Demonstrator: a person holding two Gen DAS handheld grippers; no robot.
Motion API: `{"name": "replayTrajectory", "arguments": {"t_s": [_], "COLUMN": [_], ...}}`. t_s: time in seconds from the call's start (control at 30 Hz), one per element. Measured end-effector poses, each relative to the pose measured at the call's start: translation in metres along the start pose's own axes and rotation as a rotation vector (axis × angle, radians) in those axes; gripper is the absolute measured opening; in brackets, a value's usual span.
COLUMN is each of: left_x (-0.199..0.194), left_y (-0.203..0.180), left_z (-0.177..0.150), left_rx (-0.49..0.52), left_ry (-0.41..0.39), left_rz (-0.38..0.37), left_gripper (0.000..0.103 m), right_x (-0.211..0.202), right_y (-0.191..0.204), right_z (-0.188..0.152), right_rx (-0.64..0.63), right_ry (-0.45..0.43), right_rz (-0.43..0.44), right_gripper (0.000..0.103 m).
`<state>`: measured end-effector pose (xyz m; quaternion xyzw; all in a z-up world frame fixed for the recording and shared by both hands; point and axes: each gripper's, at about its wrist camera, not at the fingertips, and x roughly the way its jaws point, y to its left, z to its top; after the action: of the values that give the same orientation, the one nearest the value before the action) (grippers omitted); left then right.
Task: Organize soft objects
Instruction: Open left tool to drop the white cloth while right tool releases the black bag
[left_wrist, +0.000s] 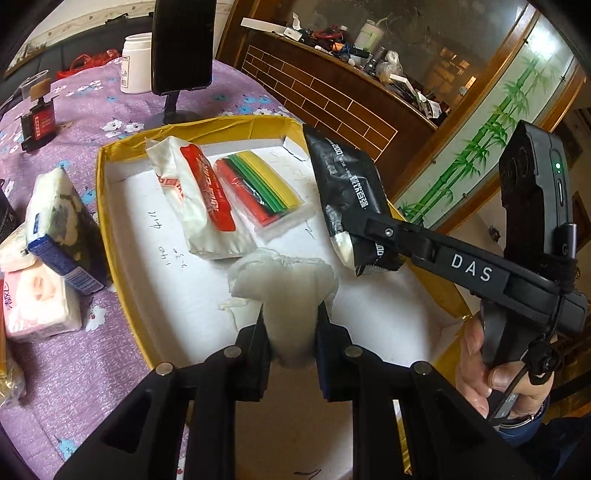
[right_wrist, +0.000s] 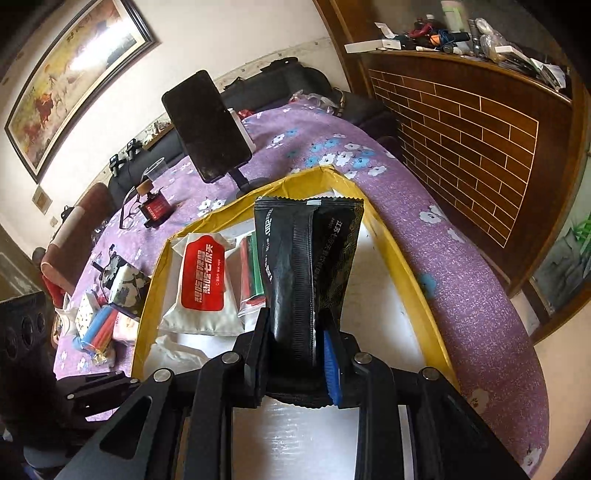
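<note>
A white cloth pouch (left_wrist: 284, 291) is sitting pinched between the pads of the left gripper (left_wrist: 291, 332), its jaws nearly pressed together on the pouch's lower end while its bulging top, with loose threads, is hanging over the white floor of the yellow-rimmed box (left_wrist: 110, 155). At about two o'clock from the pouch, in the left wrist view, the right gripper (left_wrist: 364, 230) is clamping a black foil packet (left_wrist: 343, 192) by its lower end, the jaws drawn close on it; the right wrist view is showing the same packet (right_wrist: 306, 266) standing up between the fingers, over the box's right side. Inside the box, at eleven o'clock from the pouch, a white wet-wipe pack with a red label (left_wrist: 199, 199) is lying beside a clear bag of red, green and yellow strips (left_wrist: 262, 192). At nine o'clock, outside the box on the purple flowered tablecloth (left_wrist: 92, 107), tissue packs (left_wrist: 59, 229) are lying stacked. A person's hand (left_wrist: 491, 373) is gripping the right gripper's handle.
</note>
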<state>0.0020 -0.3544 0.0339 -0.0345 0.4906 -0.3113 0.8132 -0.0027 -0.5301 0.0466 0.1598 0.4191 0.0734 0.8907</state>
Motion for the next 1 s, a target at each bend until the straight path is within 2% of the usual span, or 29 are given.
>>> {"name": "replayTrajectory", "arguments": {"t_s": [0.17, 0.2, 0.23, 0.27, 0.3, 0.67, 0.83, 1.0], "left_x": [0.000, -0.001, -0.003, -0.005, -0.006, -0.038, -0.058, -0.080], "left_y": [0.000, 0.000, -0.001, -0.003, -0.003, -0.002, 0.005, 0.020], "left_z": [-0.001, -0.001, -0.001, -0.001, -0.002, -0.004, -0.006, -0.012], "left_rx": [-0.001, 0.002, 0.008, 0.012, 0.013, 0.014, 0.000, -0.029], "left_ry": [-0.001, -0.003, -0.010, -0.019, -0.025, -0.093, -0.135, -0.179], "left_rz": [-0.010, -0.010, -0.008, 0.001, 0.004, -0.001, 0.001, 0.010], "left_gripper": [0.029, 0.031, 0.039, 0.050, 0.052, 0.053, 0.053, 0.053], "right_x": [0.001, 0.000, -0.001, -0.004, -0.005, -0.024, -0.033, -0.031], "right_y": [0.001, 0.001, 0.002, 0.003, 0.004, 0.021, 0.044, 0.068], "right_z": [0.000, 0.000, 0.000, 0.000, 0.000, 0.000, -0.002, -0.007], "right_rx": [0.007, 0.006, 0.005, 0.002, 0.002, -0.001, -0.049, -0.094], "right_ry": [0.001, -0.003, -0.008, -0.018, -0.022, -0.066, -0.085, -0.079], "right_rz": [-0.010, -0.013, -0.014, -0.011, -0.008, 0.047, 0.112, 0.133], "right_gripper": [0.032, 0.040, 0.047, 0.048, 0.048, 0.048, 0.048, 0.048]}}
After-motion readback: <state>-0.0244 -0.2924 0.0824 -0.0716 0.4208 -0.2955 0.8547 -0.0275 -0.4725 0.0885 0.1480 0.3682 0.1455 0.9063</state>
